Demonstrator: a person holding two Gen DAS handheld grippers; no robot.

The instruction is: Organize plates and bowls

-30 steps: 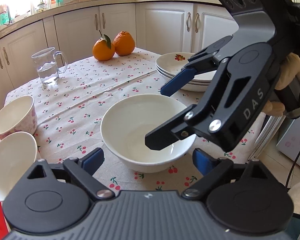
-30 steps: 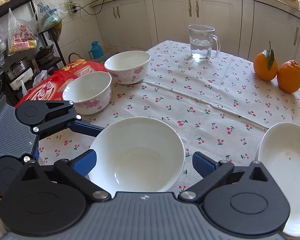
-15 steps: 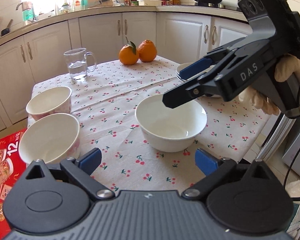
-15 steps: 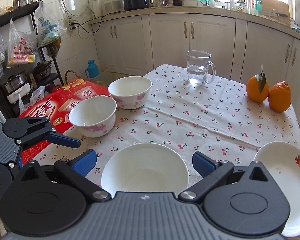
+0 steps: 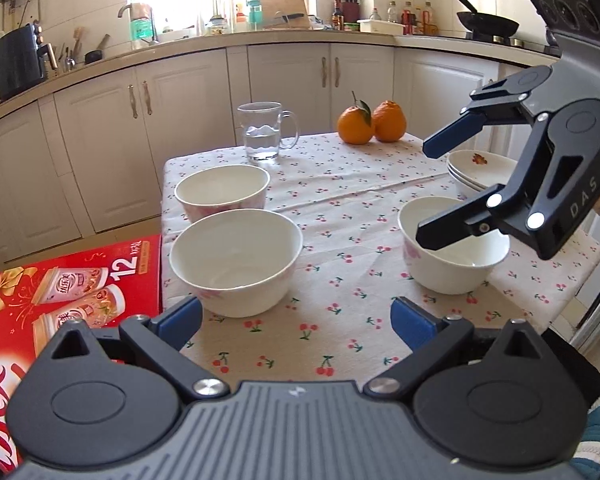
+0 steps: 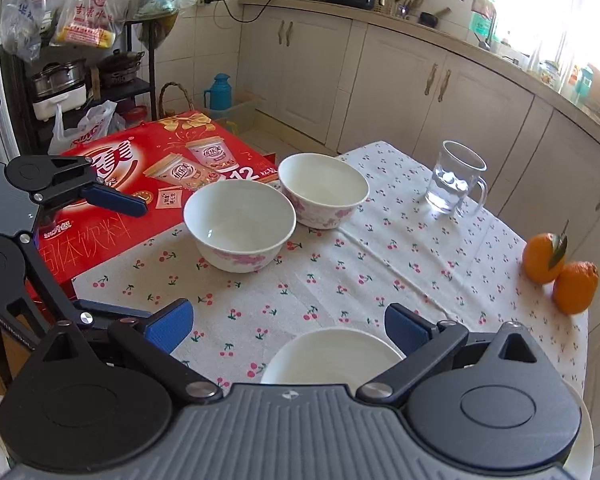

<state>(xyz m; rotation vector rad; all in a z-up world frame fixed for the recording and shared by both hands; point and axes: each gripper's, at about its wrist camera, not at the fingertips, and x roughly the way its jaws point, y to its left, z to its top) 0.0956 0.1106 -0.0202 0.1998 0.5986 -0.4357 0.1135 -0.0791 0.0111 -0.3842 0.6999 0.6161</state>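
Note:
Three white bowls stand on the cherry-print tablecloth (image 5: pixel 340 208). Two with pink flowers are at the left, a near bowl (image 5: pixel 236 256) and a far bowl (image 5: pixel 222 192). The third bowl (image 5: pixel 452 256) sits at the right, in front of a stack of plates (image 5: pixel 480 168). My left gripper (image 5: pixel 296 320) is open and holds nothing, low over the table's front edge beside the near bowl. My right gripper (image 5: pixel 440 188) hangs open over the third bowl, its lower finger across the rim. In the right wrist view that bowl (image 6: pixel 332 354) lies just under my right gripper (image 6: pixel 288 326).
A glass mug of water (image 5: pixel 264 132) and two oranges (image 5: pixel 370 122) stand at the table's far side. A red drinks carton (image 5: pixel 68 292) lies off the table's left edge. Kitchen cabinets surround the table. The table's right edge drops off beyond the plates.
Both grippers have drawn back from the third bowl. The left view has swung left, bringing the two flowered bowls to the front. The right gripper has risen above the bowl and rolled.

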